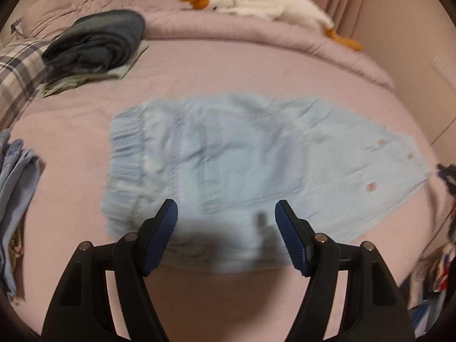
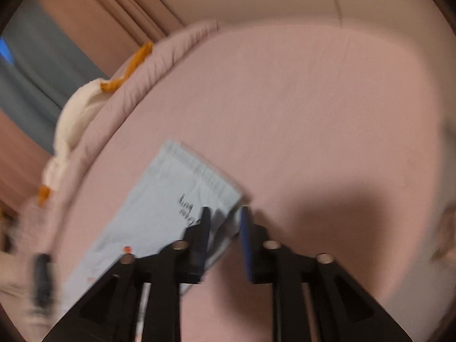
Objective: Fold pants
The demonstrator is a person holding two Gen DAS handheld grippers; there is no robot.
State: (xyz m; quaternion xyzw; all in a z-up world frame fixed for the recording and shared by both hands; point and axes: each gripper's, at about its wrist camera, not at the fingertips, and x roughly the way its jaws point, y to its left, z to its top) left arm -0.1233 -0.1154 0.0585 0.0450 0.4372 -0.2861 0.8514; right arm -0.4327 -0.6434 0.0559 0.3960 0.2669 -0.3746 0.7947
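Observation:
Light blue pants (image 1: 228, 156) lie flat on the pink bed (image 1: 256, 65), elastic waistband to the left and legs running to the right. My left gripper (image 1: 225, 203) hovers open over the pants' near edge, nothing between its blue pads. In the blurred right wrist view the leg end of the pants (image 2: 159, 208), with black lettering and small red marks, lies on the sheet (image 2: 313, 114). My right gripper (image 2: 225, 213) straddles the hem's corner. Its jaws stand a little apart, and the cloth sits loosely in the gap.
A dark folded pile on green cloth (image 1: 97, 42) sits at the back left beside a plaid pillow (image 1: 17, 65). A white plush goose (image 1: 256, 2) lies along the rolled duvet at the far edge. Blue garments (image 1: 17, 176) hang at the left, clutter (image 1: 444, 228) at the right.

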